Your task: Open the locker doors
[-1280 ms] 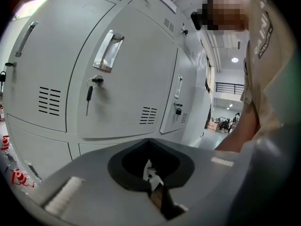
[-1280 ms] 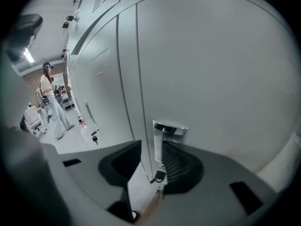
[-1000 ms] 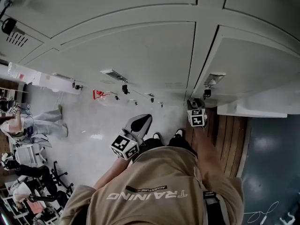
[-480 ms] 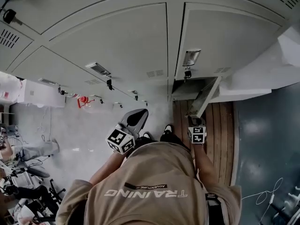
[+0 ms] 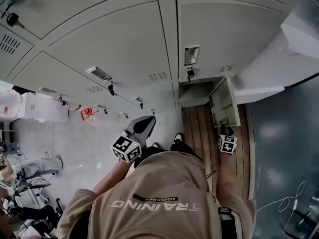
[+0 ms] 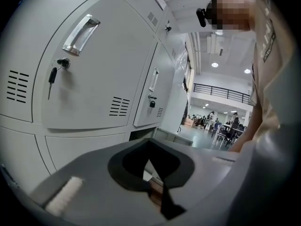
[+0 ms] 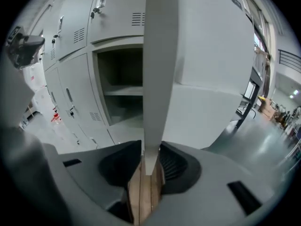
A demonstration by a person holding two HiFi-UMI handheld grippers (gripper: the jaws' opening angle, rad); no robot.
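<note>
A wall of grey lockers [image 5: 114, 39] fills the head view. One low locker door [image 5: 223, 102] stands swung out, and its compartment [image 5: 195, 91] is empty. My right gripper [image 5: 223, 129] is shut on that door's free edge. The right gripper view shows the door edge [image 7: 157, 79] running straight up between the right gripper [image 7: 150, 166] jaws, with the open compartment [image 7: 120, 95] to its left. My left gripper [image 5: 147, 123] hangs in front of the person's body, away from the lockers. In its own view the left gripper [image 6: 153, 171] is shut on nothing, facing closed doors.
Closed doors carry metal handles [image 6: 80, 34] and keys [image 6: 51, 76]. A strip of wooden floor [image 5: 199, 128] lies under the open locker, with dark floor [image 5: 279, 148] to its right. A red tag [image 5: 87, 110] hangs on a locker further left. A hall with desks [image 6: 221, 126] lies beyond.
The low locker door went from closed to swung wide open. My right gripper moved right and back with the door's edge. The left gripper barely shifted.
</note>
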